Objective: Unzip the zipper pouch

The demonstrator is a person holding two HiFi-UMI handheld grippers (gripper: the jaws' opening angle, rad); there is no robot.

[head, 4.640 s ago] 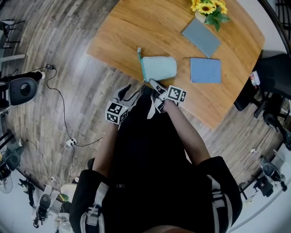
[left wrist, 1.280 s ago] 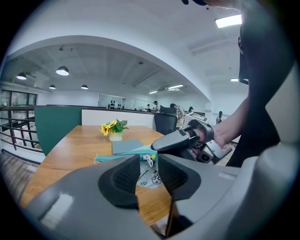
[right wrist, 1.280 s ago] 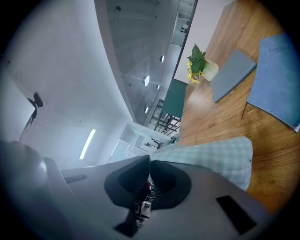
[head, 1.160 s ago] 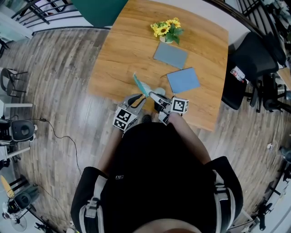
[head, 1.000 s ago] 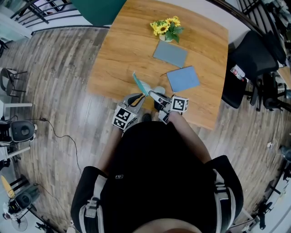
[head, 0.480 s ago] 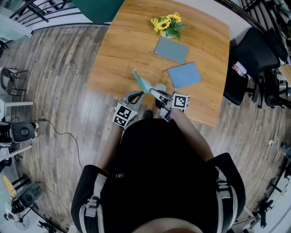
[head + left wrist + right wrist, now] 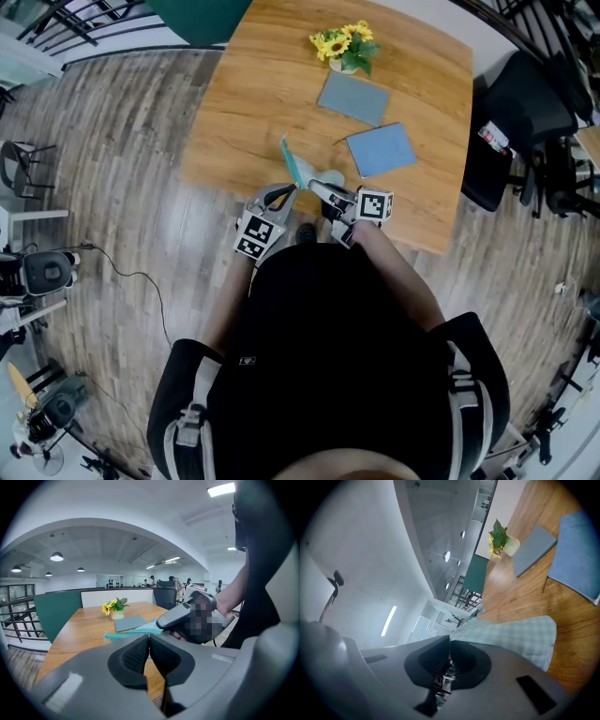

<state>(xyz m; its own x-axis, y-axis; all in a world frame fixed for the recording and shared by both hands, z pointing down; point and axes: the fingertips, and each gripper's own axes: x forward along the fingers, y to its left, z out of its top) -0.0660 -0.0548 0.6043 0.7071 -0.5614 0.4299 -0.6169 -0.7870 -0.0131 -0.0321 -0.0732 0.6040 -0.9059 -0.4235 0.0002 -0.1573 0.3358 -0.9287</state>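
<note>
Right gripper (image 7: 319, 191) clamps zipper pouch (image 7: 302, 172) at table (image 7: 246, 112) near edge; left gripper (image 7: 284, 194) pinched shut by zipper, pull grip unclear. Zipper looks closed, approx 0% unzipped.

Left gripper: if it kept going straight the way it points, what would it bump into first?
The pouch: its teal zipper edge lies right at the shut tips of the left gripper, which seem to pinch it. Just behind is the right gripper.
</note>
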